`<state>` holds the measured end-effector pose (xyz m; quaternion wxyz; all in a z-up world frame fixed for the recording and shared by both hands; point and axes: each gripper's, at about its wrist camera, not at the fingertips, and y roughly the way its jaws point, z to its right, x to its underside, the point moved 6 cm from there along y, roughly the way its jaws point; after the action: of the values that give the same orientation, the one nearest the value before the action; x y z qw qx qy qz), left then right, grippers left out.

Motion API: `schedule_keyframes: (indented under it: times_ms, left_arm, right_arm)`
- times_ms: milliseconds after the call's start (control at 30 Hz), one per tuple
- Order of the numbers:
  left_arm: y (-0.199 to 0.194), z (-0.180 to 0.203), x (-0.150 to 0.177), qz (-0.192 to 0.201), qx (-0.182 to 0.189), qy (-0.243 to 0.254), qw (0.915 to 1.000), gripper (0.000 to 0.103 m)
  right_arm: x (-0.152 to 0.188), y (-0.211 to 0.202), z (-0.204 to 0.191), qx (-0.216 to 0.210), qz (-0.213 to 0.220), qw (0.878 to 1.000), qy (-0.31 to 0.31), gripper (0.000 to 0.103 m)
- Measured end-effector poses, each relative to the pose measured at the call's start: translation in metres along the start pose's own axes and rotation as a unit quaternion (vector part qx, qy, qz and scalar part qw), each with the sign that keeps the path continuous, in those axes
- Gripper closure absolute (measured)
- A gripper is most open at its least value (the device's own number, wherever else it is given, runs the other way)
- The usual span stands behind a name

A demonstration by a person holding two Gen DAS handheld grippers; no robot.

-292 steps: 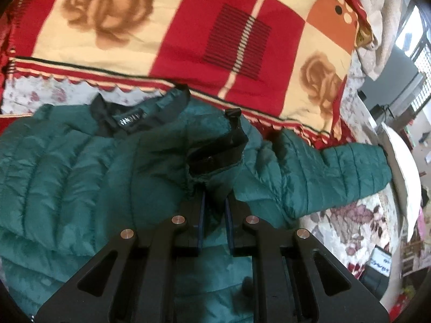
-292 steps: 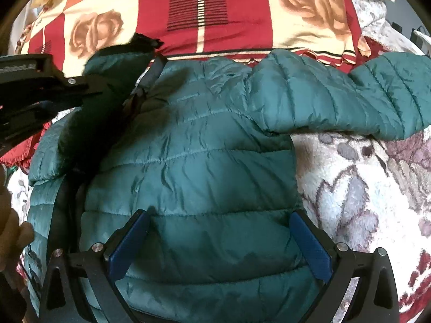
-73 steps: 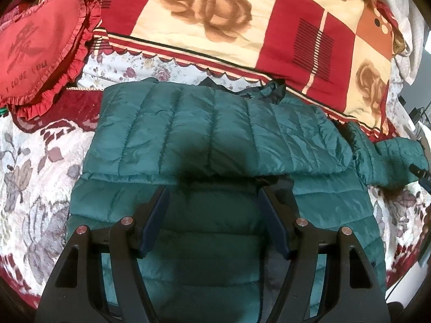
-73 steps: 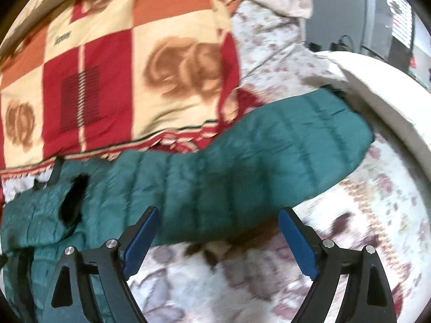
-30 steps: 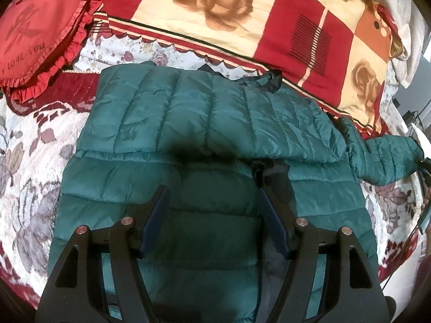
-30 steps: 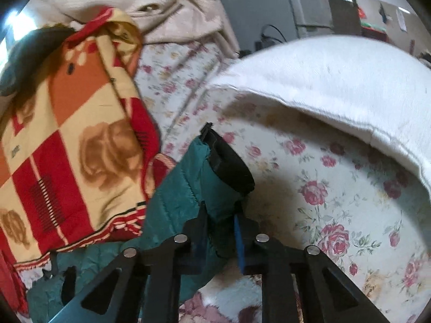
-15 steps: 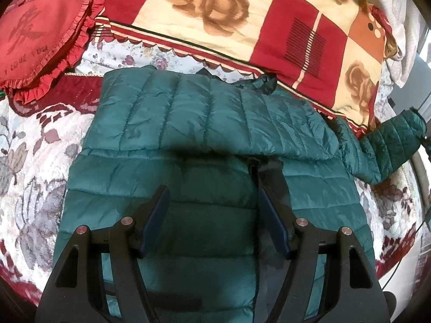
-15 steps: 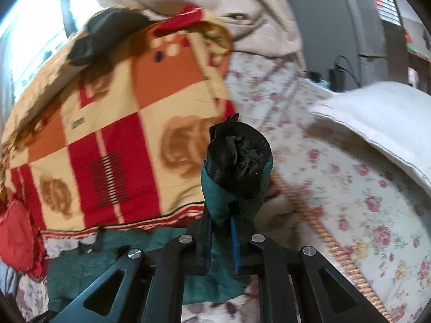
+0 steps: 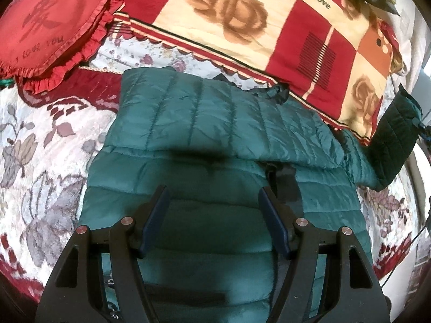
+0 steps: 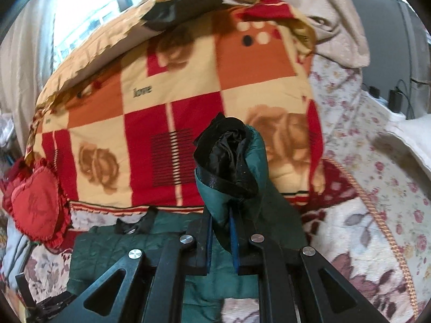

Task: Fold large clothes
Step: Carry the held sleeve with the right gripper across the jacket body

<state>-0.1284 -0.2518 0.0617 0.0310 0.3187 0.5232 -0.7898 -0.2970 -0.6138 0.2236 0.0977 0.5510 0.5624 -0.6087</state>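
A: Seeing our right gripper (image 10: 221, 231) clamped on the sleeve cuff (image 10: 229, 158) of the green puffer jacket (image 9: 215, 145), cuff lifted off the bed

B: Yes, and we have our left gripper (image 9: 212, 215) spread wide over the jacket body, gripping nothing; jacket lies flat on the floral bedspread (image 9: 48, 140) below the checked blanket (image 9: 269, 27)

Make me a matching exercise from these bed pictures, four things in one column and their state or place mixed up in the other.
1 left gripper
2 right gripper
3 heart cushion
4 jacket body

A clamped on the sleeve cuff
B open above the jacket
C spread flat on the bed, one sleeve folded across
D at the far left, beside the checked blanket

Pairs: 1-B, 2-A, 3-D, 4-C
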Motion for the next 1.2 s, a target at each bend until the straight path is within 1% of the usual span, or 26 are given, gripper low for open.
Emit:
schedule_keyframes:
  times_ms: [167,267,700,933,1200]
  left_arm:
    - [0.0,-0.011,0.0,-0.001,0.002,-0.016,0.9999,0.035]
    - [-0.001,-0.016,0.0,0.004,0.002,-0.022,0.9997,0.035]
    - [-0.001,-0.037,-0.003,0.01,0.001,-0.04,0.9991,0.035]
    - [-0.002,-0.047,-0.006,0.011,0.004,-0.056,0.9984,0.035]
    - [-0.007,-0.055,-0.005,0.016,0.002,-0.053,0.9985,0.035]
  right_arm:
    - [0.007,0.01,-0.03,-0.031,-0.016,0.999,-0.004,0.093]
    - [0.015,0.02,-0.049,-0.054,-0.035,0.998,-0.003,0.093]
    - [0.04,0.053,-0.131,-0.112,-0.076,0.991,-0.022,0.093]
    - [0.055,0.069,-0.181,-0.153,-0.096,0.983,-0.029,0.093]
    - [0.074,0.086,-0.243,-0.193,-0.12,0.973,-0.048,0.093]
